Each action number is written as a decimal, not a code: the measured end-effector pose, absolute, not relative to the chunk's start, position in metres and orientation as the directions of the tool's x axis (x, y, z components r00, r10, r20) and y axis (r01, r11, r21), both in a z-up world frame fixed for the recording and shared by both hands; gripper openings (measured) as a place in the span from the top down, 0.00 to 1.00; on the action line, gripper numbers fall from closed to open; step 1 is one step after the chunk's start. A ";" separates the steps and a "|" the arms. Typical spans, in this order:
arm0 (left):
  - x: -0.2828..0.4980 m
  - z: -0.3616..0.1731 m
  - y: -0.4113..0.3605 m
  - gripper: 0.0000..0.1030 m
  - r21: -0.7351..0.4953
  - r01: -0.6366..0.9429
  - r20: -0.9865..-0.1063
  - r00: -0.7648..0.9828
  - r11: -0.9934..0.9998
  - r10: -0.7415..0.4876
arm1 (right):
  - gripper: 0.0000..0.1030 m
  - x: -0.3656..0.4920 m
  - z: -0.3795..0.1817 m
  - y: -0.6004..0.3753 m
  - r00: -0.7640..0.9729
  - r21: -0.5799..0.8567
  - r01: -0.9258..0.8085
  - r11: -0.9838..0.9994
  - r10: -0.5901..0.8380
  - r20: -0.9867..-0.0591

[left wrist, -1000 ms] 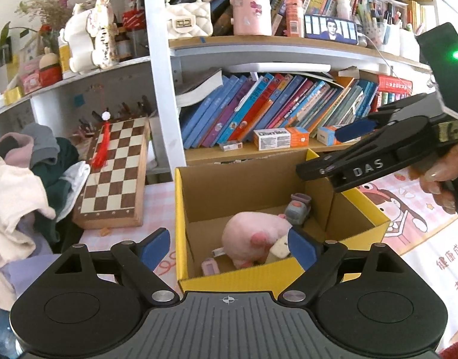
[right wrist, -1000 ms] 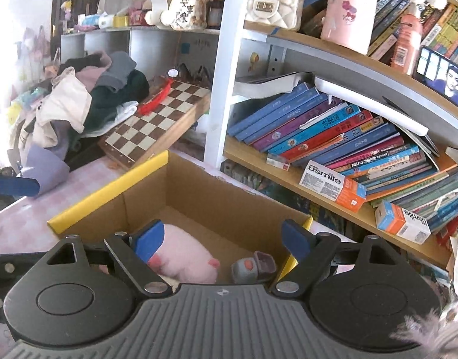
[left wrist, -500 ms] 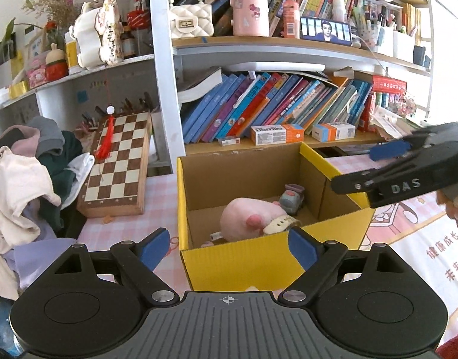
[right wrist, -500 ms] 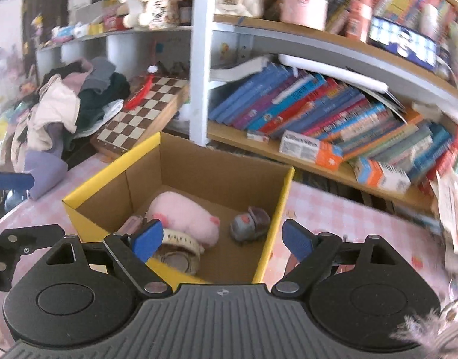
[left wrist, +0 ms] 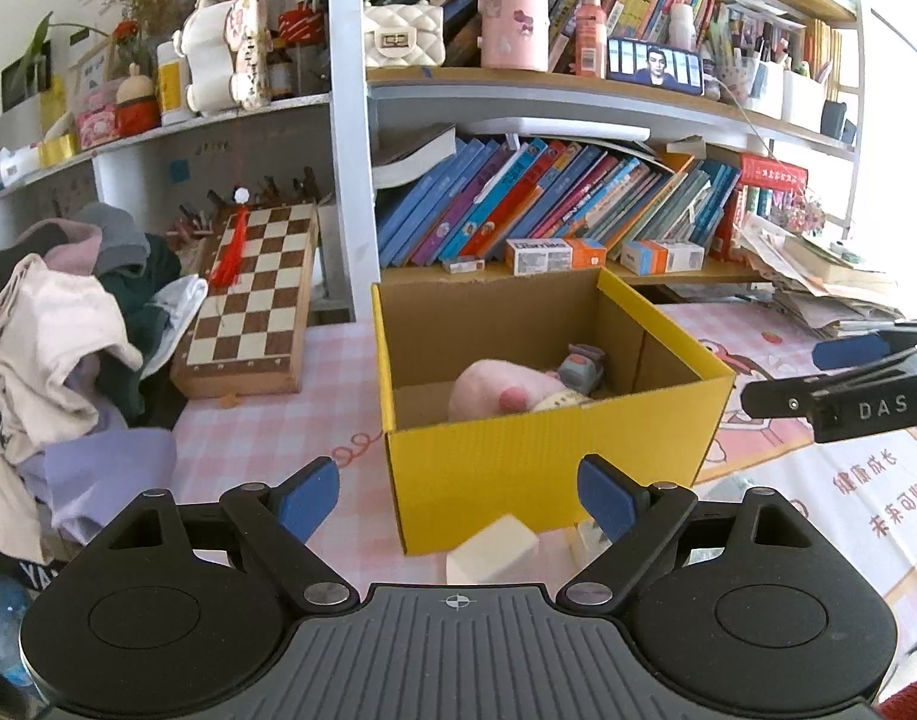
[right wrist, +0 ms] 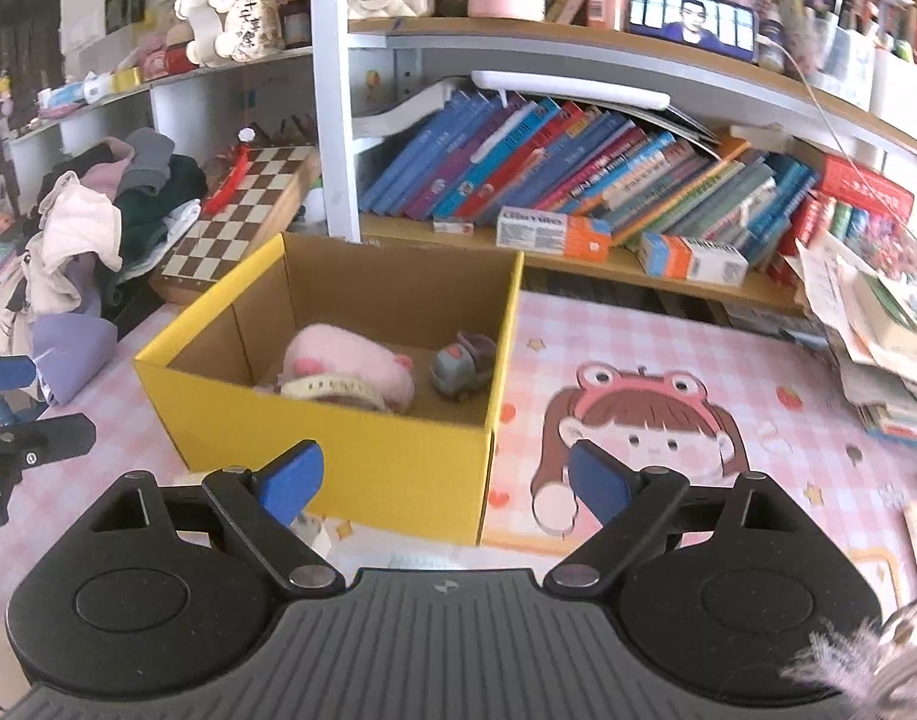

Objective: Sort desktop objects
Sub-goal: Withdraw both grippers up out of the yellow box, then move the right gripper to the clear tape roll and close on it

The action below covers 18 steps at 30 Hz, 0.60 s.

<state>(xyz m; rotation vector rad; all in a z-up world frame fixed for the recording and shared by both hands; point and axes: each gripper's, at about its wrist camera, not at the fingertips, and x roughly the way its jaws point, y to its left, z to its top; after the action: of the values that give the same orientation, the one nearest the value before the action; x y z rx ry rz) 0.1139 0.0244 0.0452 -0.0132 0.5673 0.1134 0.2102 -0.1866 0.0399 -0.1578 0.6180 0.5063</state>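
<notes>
Both claws back from the yellow box (left wrist: 554,462), empty: left (left wrist: 458,495) apart, right (right wrist: 443,480) opening.

Corrugated cardboard box (left wrist: 554,468) — matt, plush toy (right wrist: 350,360)

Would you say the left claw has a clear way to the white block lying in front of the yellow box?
Probably yes: the white block lies just ahead of the open, empty left claw, with nothing between them.

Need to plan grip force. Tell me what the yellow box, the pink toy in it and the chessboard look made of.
Yellow box: corrugated cardboard, matte yellow outside, plain brown inside; the ribbed face suggests it.
Pink toy: probably soft plush fabric, fuzzy and rounded.
Chessboard: looks like wood, smooth, with dark and light squares and a brown frame.
</notes>
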 end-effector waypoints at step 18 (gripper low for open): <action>0.066 0.009 0.017 0.13 0.029 -0.057 -0.640 0.766 0.998 0.063 | 0.10 0.134 -0.010 -0.185 0.655 0.004 -0.429 0.903 0.314 -0.687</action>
<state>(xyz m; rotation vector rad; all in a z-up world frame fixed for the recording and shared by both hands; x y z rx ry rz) 0.0659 0.0169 0.0091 0.0076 0.6951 0.0652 0.1343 -0.1846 -0.0104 -0.1645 0.7458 0.4229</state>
